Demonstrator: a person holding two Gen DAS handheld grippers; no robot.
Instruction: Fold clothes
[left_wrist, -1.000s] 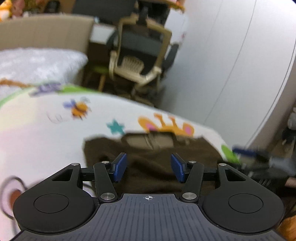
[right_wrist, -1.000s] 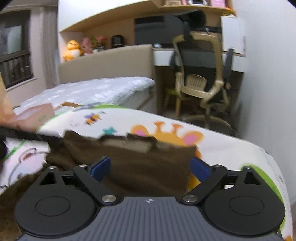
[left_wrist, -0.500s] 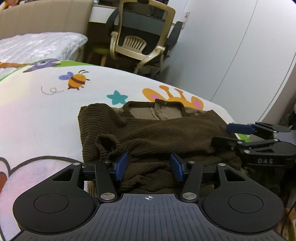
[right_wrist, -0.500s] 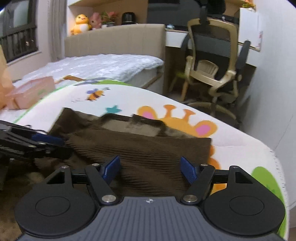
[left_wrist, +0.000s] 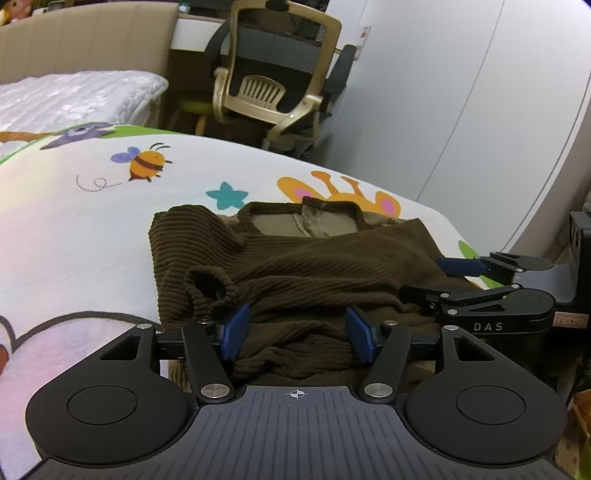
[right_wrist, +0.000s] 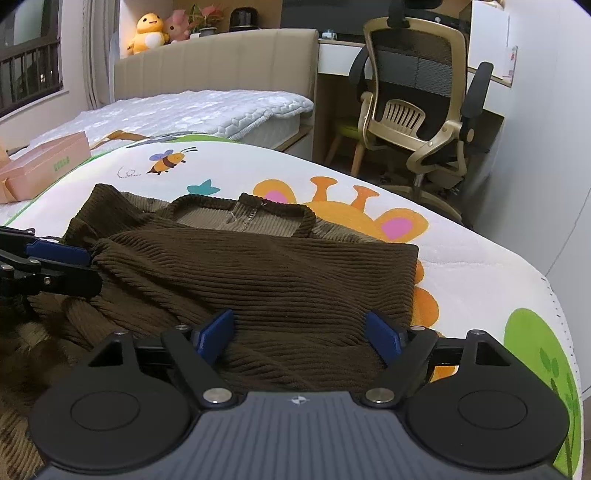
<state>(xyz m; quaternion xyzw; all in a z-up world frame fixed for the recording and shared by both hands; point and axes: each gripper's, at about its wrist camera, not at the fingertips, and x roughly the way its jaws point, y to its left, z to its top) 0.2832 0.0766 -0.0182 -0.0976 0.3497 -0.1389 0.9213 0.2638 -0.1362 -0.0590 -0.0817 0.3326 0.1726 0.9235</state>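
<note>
A dark brown ribbed sweater (left_wrist: 314, 258) lies partly folded on a white cartoon-print mat (left_wrist: 74, 221), collar at the far side, one sleeve cuff bunched near its left edge. My left gripper (left_wrist: 297, 332) is open and low over the sweater's near hem. My right gripper (right_wrist: 299, 334) is open over the sweater (right_wrist: 258, 273) at its right near part. Each gripper shows in the other's view: the right one (left_wrist: 458, 275) at the sweater's right edge, the left one (right_wrist: 70, 264) at its left edge. Neither holds cloth.
The mat (right_wrist: 480, 266) ends close on the right. A beige office chair (left_wrist: 277, 88) and a desk stand beyond it. A bed with a white cover (right_wrist: 207, 110) lies at the back left. A pink box (right_wrist: 44, 162) sits at the mat's left.
Both grippers have dropped lower and closer to the sweater. The sweater, held up a second ago, now lies flat and released on the mat.
</note>
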